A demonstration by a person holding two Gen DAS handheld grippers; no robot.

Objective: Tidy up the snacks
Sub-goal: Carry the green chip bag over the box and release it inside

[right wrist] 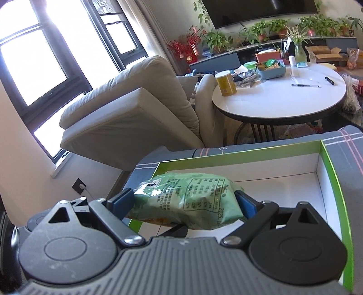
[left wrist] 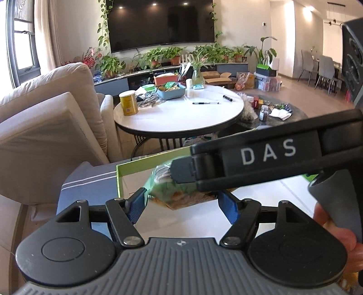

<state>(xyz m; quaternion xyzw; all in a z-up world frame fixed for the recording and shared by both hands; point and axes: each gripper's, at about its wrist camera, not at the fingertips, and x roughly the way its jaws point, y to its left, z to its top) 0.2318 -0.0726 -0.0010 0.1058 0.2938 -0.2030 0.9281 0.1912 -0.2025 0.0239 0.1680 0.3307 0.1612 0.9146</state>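
Above the open green-rimmed box we hold a green snack bag in the right hand-held gripper.

Beyond the box we see a beige sofa, then a round white table carrying a yellow can, a blue basket of packets and two pens; potted plants and a television line the far wall. Our right hand-held gripper clamps the bag between its blue pads, over the box's near left corner. From the left wrist view, that tool crosses in front, hiding much of the box; the bag sits between the parted pads of our left hand-held gripper, and we cannot tell whether they touch it.
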